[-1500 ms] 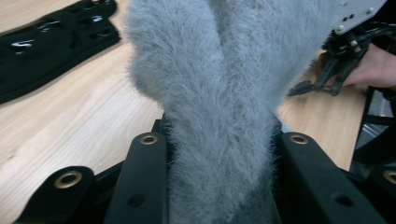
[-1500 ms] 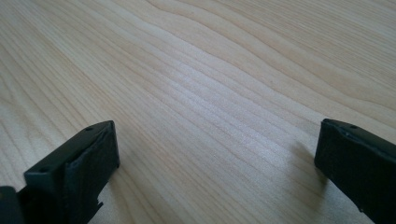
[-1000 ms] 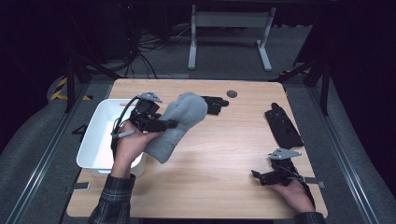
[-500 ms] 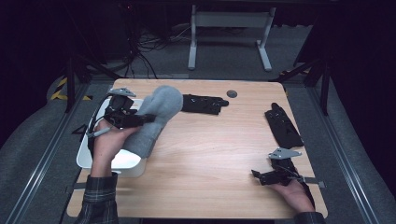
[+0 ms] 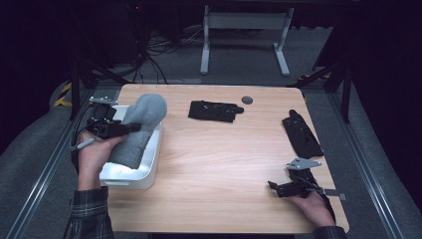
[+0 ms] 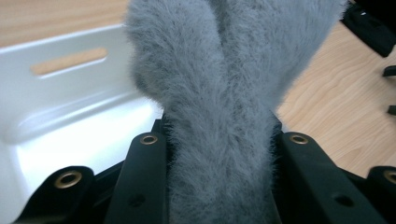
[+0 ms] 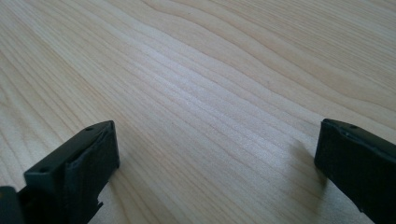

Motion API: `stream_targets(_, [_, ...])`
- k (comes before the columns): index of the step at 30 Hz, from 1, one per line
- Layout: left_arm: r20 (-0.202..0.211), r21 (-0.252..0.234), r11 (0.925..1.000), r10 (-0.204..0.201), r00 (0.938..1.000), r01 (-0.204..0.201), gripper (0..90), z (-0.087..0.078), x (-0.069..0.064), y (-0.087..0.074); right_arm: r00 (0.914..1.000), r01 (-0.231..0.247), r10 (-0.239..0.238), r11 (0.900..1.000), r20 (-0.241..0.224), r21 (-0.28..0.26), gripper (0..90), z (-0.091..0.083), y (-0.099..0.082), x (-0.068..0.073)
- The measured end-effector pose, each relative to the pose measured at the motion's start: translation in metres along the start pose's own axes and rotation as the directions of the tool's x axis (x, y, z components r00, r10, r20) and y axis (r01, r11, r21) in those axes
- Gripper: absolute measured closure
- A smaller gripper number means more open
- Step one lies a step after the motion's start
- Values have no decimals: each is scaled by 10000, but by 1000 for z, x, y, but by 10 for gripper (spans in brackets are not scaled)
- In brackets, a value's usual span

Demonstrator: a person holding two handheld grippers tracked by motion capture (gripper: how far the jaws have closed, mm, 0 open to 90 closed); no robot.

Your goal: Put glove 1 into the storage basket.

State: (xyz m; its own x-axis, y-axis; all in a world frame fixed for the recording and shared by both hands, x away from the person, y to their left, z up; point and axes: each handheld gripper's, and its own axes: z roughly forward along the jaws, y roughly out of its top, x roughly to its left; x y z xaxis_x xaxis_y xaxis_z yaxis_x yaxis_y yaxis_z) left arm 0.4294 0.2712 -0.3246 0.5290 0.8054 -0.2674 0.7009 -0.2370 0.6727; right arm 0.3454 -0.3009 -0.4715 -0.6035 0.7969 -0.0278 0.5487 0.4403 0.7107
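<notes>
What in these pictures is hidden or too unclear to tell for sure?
- Inside of the white bin, high view: covered by the grey fuzzy sock and the hand; contents cannot be told.
- Left claw pads, left gripper view: buried in the sock's fur.
- Sock's top end, left gripper view: cut off by the frame edge.
- Two black items on the table, high view: too dark and small to identify.
- Small round grey thing, high view: too small.

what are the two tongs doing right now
Left tongs: closed on the grey fuzzy mitten, over the white bin.
Right tongs: open, nothing between them, low over the table.
</notes>
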Motion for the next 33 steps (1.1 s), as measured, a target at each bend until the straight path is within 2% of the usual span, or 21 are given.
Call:
stream_targets(6, [-229,501,9979,-401,9989,412,667,14,17,-9,10000,1,-1,10000,0,3,1,0,0,0])
stream_targets(13, [-371,1083,9900,-871,9955,907,663,35,32,-17,10000,11,-11,10000,-10,4,1,0,0,0])
stream_targets(17, [-642,1647,9794,-1075,9921,1168,657,52,41,-23,10000,17,-17,10000,-16,4,1,0,0,0])
stream_targets(19, [-618,1733,9762,-1215,9907,1306,650,57,45,-25,10000,20,-20,10000,-19,3,1,0,0,0])
stream_targets(21, [-781,1809,9723,-1357,9877,1479,645,59,49,-28,10000,24,-24,10000,-18,2,1,0,0,0])
stream_targets(26, [-969,2162,9584,-1688,9809,1863,631,67,58,-35,10000,22,-22,10000,-19,6,1,0,0,0])
stream_targets(29, [-1047,2397,9541,-1583,9818,1794,587,72,62,-38,10000,24,-24,10000,-19,6,1,0,0,0])
stream_targets(30, [-1116,2354,9551,-1572,9812,1798,569,74,63,-39,10000,23,-23,10000,-19,5,1,0,0,0])
stream_targets(31, [-1184,2327,9550,-1598,9800,1839,501,74,64,-40,10000,21,-21,10000,-19,6,1,0,0,0])
stream_targets(32, [-1184,2327,9550,-1598,9800,1839,472,74,64,-40,10000,21,-21,10000,-19,6,1,0,0,0])
stream_targets(33, [-1195,2290,9556,-1614,9796,1853,472,73,64,-40,10000,18,-18,10000,-20,6,1,0,0,0])
